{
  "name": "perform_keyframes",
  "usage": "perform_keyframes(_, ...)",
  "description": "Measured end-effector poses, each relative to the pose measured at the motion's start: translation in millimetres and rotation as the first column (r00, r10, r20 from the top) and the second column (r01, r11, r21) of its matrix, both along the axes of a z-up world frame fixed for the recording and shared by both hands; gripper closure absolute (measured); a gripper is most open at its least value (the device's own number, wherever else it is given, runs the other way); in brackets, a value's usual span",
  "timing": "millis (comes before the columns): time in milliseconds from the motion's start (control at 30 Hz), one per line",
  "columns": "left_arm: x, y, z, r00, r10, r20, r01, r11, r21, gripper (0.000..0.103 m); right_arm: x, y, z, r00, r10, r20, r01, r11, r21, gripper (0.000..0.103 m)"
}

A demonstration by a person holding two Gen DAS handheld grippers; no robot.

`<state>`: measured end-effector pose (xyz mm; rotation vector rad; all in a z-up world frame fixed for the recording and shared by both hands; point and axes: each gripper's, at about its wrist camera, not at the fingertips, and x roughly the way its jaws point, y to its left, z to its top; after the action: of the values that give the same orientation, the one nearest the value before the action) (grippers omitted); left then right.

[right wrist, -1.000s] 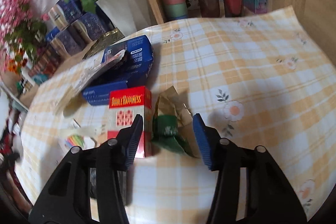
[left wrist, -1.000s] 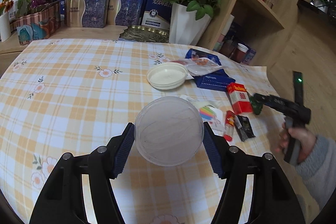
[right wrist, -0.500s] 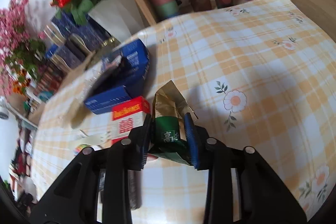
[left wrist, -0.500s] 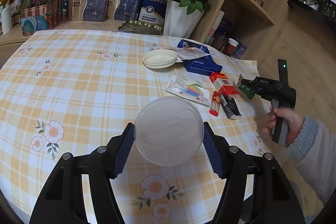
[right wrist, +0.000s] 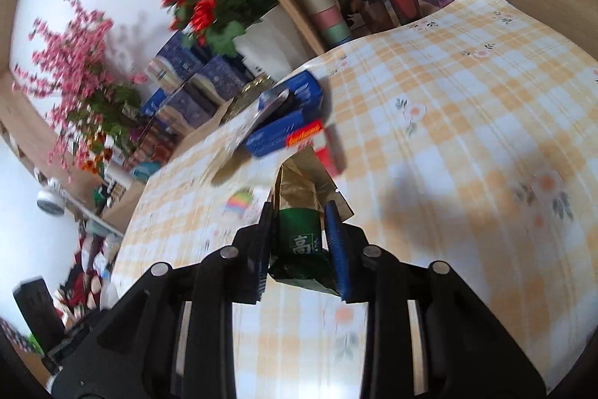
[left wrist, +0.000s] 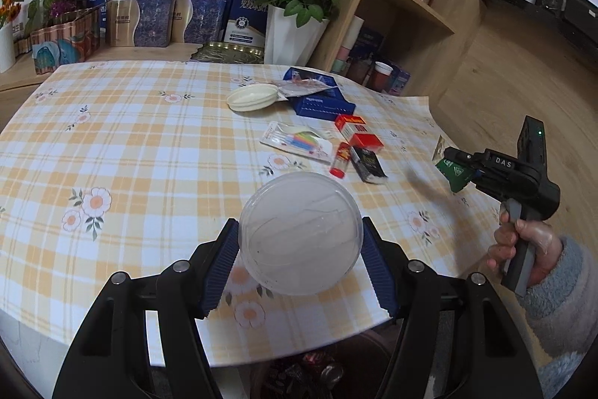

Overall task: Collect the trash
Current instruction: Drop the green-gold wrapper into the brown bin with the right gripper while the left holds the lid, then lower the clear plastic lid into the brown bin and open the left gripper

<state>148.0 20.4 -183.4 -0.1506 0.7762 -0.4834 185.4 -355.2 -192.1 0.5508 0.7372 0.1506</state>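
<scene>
A clear round plastic container (left wrist: pixel 299 242) sits between the blue pads of my left gripper (left wrist: pixel 298 222), held above the near edge of the checked table (left wrist: pixel 149 156). My right gripper (right wrist: pixel 299 208) has its jaws closing on a green and gold wrapper (right wrist: pixel 297 243), and the pads press on both of its sides. The left wrist view shows that wrapper (left wrist: pixel 454 172) lifted clear of the table's right side, with a hand (left wrist: pixel 523 242) on the gripper's handle.
A red cigarette box (left wrist: pixel 358 133), a black packet (left wrist: pixel 368 161), a red tube (left wrist: pixel 340 159), a toothbrush pack (left wrist: pixel 299 141), white plates (left wrist: pixel 252 98) and a blue box (left wrist: pixel 321 96) lie on the table. A rose vase (left wrist: pixel 291 36) stands behind. A bin (left wrist: pixel 299 376) shows below the table's edge.
My right gripper shut on the green wrapper beside the red box and lifted it off the table, back and to the right. My left gripper drew back to the near edge with the container.
</scene>
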Motion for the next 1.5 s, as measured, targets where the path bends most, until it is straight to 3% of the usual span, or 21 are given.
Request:
perform_keyframes(267, -49.8, 5.0, 1.7, 0.999, -0.030, -0.014, 0.030, 0.999, 0.016, 0.040, -72.8, 59.5, 2.5, 0.987, 0.154, -0.035, -0.156, 0.985, -0.075, 0.073)
perform_keyframes(467, -81.7, 10.2, 2.2, 0.999, -0.029, -0.022, 0.029, 1.000, 0.009, 0.040, -118.1, 107.6, -20.0, 0.950, 0.284, -0.126, -0.294, 0.954, -0.064, 0.073)
perform_keyframes(700, -104.7, 13.5, 5.6, 0.999, -0.035, -0.016, 0.036, 0.999, 0.014, 0.040, -148.4, 137.4, -50.3, 0.904, 0.365, -0.223, -0.380, 0.925, -0.028, 0.073)
perform_keyframes(1100, -119.7, 19.7, 6.4, 1.000, -0.025, -0.013, 0.026, 1.000, 0.018, 0.040, -151.5, 153.3, -85.6, 0.854, 0.369, -0.366, -0.401, 0.916, -0.012, 0.073)
perform_keyframes(1333, -119.5, 21.5, 4.5, 1.000, -0.022, -0.016, 0.022, 1.000, 0.015, 0.040, -154.6, 163.7, -103.3, 0.802, 0.401, -0.443, -0.444, 0.896, 0.008, 0.072)
perform_keyframes(1433, -119.6, 22.0, 3.3, 1.000, -0.017, -0.015, 0.018, 1.000, 0.016, 0.040, -155.8, 167.8, -105.2, 0.790, 0.402, -0.462, -0.453, 0.892, 0.001, 0.068)
perform_keyframes(1500, -119.5, 22.7, 1.5, 1.000, -0.011, -0.022, 0.011, 1.000, 0.013, 0.040, -155.1, 170.6, -103.4, 0.789, 0.402, -0.464, -0.460, 0.888, -0.014, 0.058)
